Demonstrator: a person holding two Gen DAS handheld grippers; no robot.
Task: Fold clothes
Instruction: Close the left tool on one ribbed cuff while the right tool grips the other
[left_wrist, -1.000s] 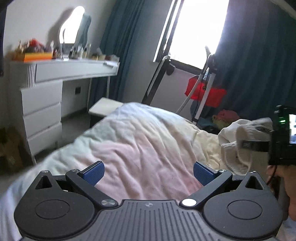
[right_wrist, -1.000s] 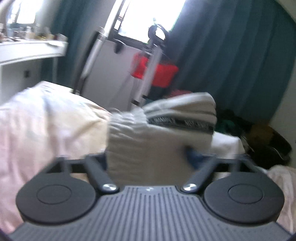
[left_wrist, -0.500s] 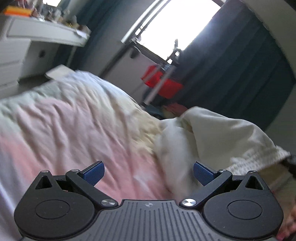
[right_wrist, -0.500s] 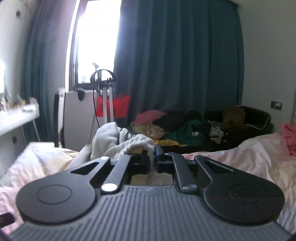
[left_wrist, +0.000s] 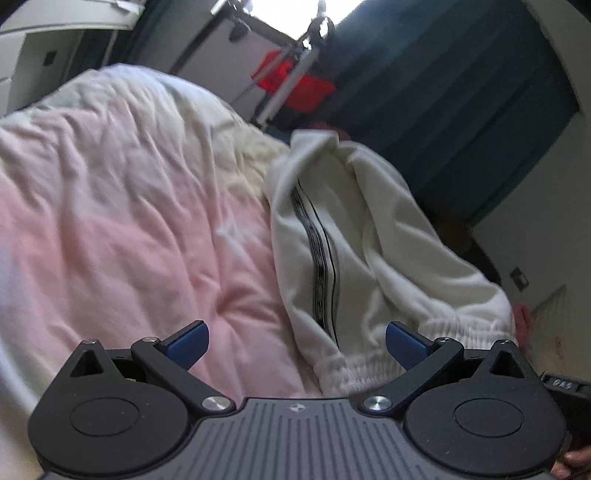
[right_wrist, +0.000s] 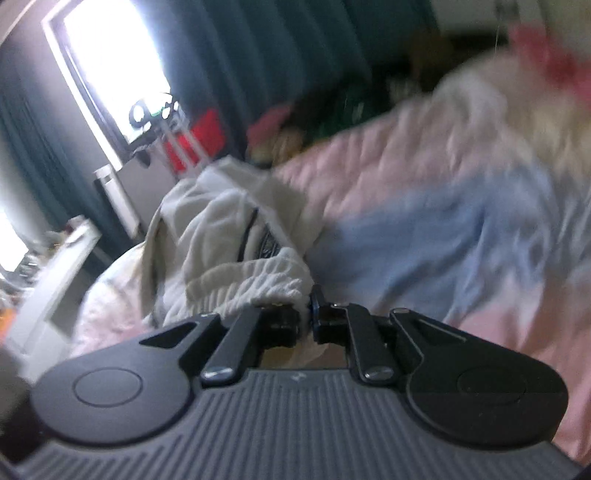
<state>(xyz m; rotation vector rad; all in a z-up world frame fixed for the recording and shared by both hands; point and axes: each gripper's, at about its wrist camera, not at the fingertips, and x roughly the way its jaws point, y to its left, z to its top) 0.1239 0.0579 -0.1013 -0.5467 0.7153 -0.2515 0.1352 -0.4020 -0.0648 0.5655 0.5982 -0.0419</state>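
White sweatpants (left_wrist: 354, 236) with a black side stripe hang over the pink bedcover (left_wrist: 122, 221), their ribbed waistband at the lower right. My left gripper (left_wrist: 295, 343) is open and empty, just in front of the waistband. In the right wrist view my right gripper (right_wrist: 308, 314) is shut on the waistband of the sweatpants (right_wrist: 236, 251), which trail away to the left over the bed. The view is blurred.
A white dresser (left_wrist: 40, 44) stands at the far left. A red bag on a metal stand (left_wrist: 295, 88) and dark teal curtains (left_wrist: 461, 110) are beyond the bed. A pile of clothes (right_wrist: 295, 125) lies past the bed's far edge.
Both grippers have tilted and swung. The right gripper stays shut on the sweatpants and has carried them over the bed. The left gripper has come closer to the waistband.
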